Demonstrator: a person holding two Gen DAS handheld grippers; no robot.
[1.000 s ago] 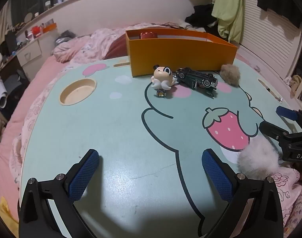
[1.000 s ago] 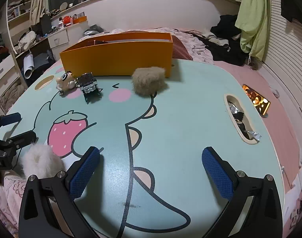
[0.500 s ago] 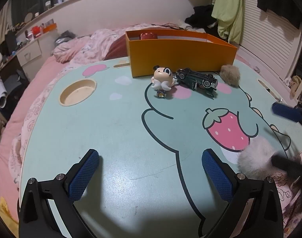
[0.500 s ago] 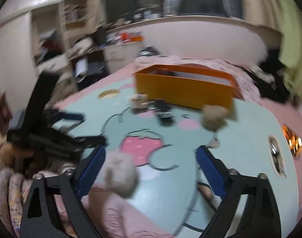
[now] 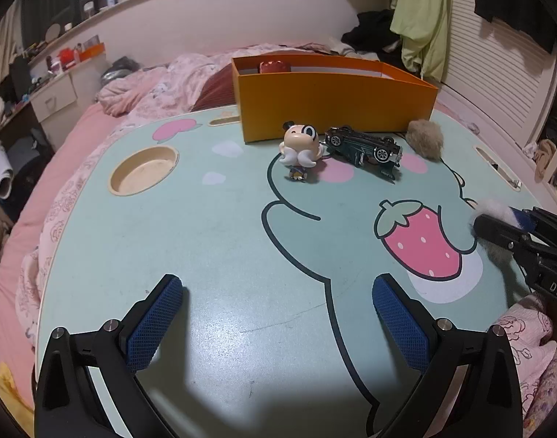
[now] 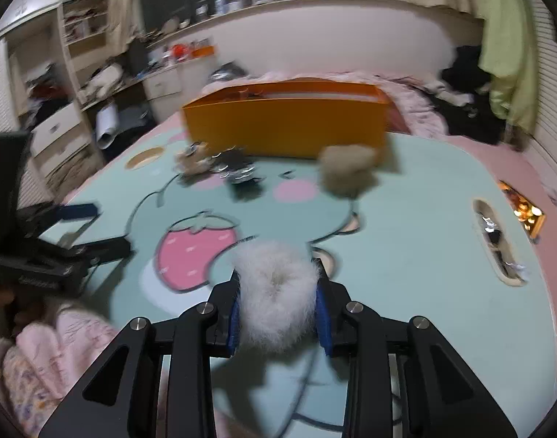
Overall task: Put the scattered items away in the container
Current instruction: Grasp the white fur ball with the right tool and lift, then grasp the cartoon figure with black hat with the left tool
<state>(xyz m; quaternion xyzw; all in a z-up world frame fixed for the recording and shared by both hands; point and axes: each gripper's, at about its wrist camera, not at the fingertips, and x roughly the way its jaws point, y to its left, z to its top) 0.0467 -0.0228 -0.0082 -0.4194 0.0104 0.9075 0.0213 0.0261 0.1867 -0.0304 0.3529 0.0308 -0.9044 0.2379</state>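
My right gripper (image 6: 278,281) has the white fluffy pom-pom (image 6: 276,303) between its blue pads; its jaws are closing and squeeze the fluff. The left wrist view shows that gripper (image 5: 504,221) and the pom-pom (image 5: 492,206) at the table's right edge. At the far side stands the orange box (image 5: 333,109). Before it stand a small big-eyed figurine (image 5: 300,146), a dark toy car (image 5: 366,148) lying upside down, and a brown pom-pom (image 5: 424,138). My left gripper (image 5: 276,292) hangs open over the near part of the table (image 5: 205,237), holding nothing.
A round cup recess (image 5: 143,173) sits at the table's left and a slot (image 6: 497,244) with small clutter at its right. A red item (image 5: 274,66) lies inside the box. Pink bedding (image 5: 139,87) surrounds the table; shelves and drawers stand to the left.
My right gripper swung left to the white pom-pom, closed around it and carried it a little forward over the table. The left gripper and the other toys stayed put.
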